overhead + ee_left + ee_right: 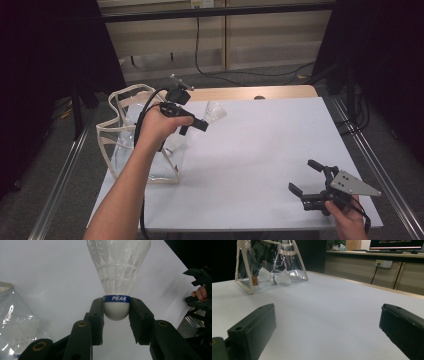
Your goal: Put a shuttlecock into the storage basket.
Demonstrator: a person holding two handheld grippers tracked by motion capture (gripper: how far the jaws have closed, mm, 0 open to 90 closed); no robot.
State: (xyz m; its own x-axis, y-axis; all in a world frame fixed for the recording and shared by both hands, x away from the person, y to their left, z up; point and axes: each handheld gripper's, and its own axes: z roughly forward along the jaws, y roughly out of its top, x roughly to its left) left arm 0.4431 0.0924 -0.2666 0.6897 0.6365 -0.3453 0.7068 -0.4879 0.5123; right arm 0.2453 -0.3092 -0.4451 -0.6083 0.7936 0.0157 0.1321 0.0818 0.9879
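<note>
Here, the work in hand reads as moving shuttlecocks between the table and a see-through bag.

Held thing: a white shuttlecock (117, 277), carried off the table near the bag's mouth, feathers pointing away from the left gripper (116, 312).
Grip point: the rounded cork base, just under the blue band printed PEAK; likely chosen because the base is firm while the feather skirt would crush.
Left jaws: closed part-way, both inner faces pressed against the cork from either side, clenched on the shuttlecock.
Left hand: in the high view the left gripper (201, 124) hangs above the bag's right edge, the shuttlecock (215, 111) sticking out to the right of it over the white table (260, 145).
Bag: the clear bag (131, 136) with cream trim stands upright at the table's left edge, its top open; standing open, it leaves the mouth free for a drop from above.
Bag contents: two shuttlecocks (274, 277) lie on their sides at the bottom of the bag (247, 270), touching each other.
Right jaws: the right gripper (306, 179) rests low at the table's near right corner, spread wide, nothing between them.
Judgement: the right hand appears parked out of the way, well apart from the bag.
</note>
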